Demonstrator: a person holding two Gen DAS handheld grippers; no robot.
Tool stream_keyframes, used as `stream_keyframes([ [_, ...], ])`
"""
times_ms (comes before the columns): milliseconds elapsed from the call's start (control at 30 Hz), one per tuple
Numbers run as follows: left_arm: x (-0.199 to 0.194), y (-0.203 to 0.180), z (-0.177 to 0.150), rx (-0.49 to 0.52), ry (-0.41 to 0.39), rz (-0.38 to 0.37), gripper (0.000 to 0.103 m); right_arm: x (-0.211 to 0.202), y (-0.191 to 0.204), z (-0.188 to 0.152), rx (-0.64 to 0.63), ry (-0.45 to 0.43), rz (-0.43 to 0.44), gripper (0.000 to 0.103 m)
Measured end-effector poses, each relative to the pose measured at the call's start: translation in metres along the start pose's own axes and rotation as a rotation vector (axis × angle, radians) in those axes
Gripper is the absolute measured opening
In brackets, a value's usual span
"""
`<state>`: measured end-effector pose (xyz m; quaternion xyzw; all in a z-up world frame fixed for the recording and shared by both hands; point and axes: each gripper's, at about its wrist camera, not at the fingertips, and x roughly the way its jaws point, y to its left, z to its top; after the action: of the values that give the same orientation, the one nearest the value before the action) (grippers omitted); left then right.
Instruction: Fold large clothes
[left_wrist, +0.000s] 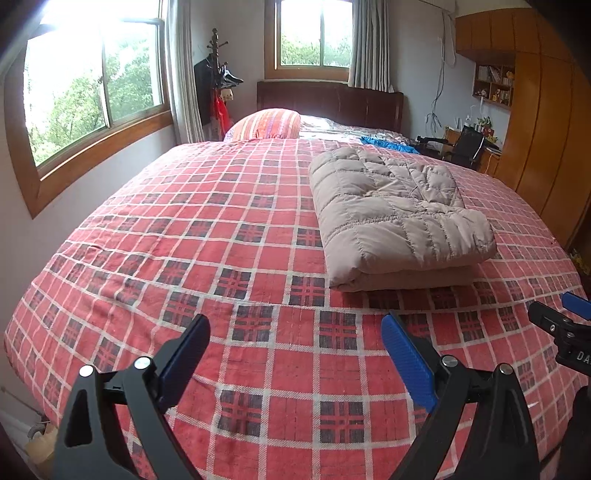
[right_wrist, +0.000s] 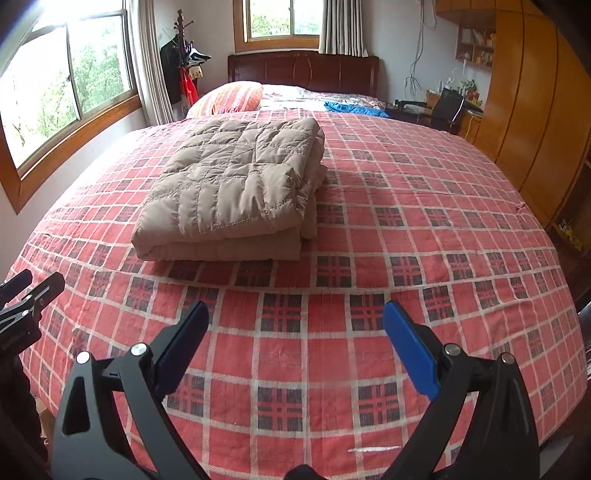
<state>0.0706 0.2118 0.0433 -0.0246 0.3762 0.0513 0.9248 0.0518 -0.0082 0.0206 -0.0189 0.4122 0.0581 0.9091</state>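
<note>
The left gripper (left_wrist: 295, 354) and the right gripper (right_wrist: 295, 347) both hover with jaws spread wide and empty above the red checked bedspread (left_wrist: 221, 240), their handles cut off by the frame edges. The folded beige quilted jacket (right_wrist: 236, 188) lies well ahead on it, its underside layers hidden.

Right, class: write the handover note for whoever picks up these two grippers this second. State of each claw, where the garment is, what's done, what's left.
Left claw: open, empty, above the plaid bedspread near the foot of the bed.
Right claw: open, empty, alongside it.
Beige quilted down jacket: on the bedspread ahead of both claws, touched by neither.
Done: jacket folded into a stacked rectangle.
Left: apparently nothing; perhaps square its uneven right-hand edge.
</note>
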Motion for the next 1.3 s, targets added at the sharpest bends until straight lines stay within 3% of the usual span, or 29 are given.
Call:
stream_keyframes([
  [467,-0.027,0.001,-0.007,0.007,-0.037,-0.003,0.094,-0.029,0.003,-0.011,-0.003,-0.051,-0.025,0.095],
  [1300,-0.026,-0.006,-0.008,0.036,-0.033,-0.012,0.094,-0.026,0.008,-0.01,-0.01,-0.047,-0.016,0.095],
])
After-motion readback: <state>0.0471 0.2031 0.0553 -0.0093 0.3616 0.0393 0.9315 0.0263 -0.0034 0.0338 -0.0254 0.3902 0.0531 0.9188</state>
